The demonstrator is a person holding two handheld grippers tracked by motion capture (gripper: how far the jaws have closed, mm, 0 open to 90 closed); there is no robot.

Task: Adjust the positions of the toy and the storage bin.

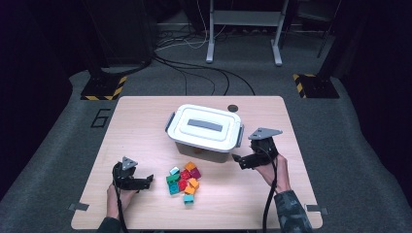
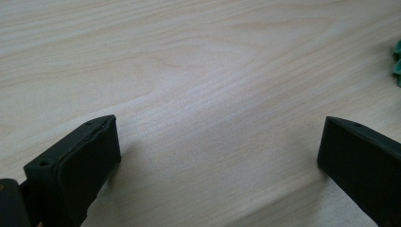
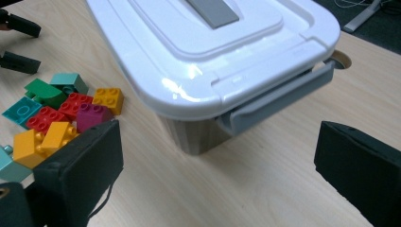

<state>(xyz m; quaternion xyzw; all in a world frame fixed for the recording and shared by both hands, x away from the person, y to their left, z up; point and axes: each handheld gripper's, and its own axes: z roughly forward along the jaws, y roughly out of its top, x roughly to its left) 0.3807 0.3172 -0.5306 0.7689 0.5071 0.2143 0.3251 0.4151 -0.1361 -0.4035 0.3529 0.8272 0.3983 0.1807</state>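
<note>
White plastic lidded box (image 3: 213, 52) with grey side latch (image 3: 279, 94) lies just ahead of the right gripper (image 3: 217, 165) — jaws spread, empty. Left gripper (image 2: 217, 156) gapes over bare wooden table (image 2: 198, 71); coloured plastic bricks (image 1: 183, 178) lie between the grippers.

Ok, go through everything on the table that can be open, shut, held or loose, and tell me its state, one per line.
White plastic storage box: lid on, grey side latch down.
Pile of coloured toy building bricks: loose on the wooden table, outside the box, untouched.
Left gripper: open, empty, beside the bricks.
Right gripper: open, empty, near the box's latch.
</note>
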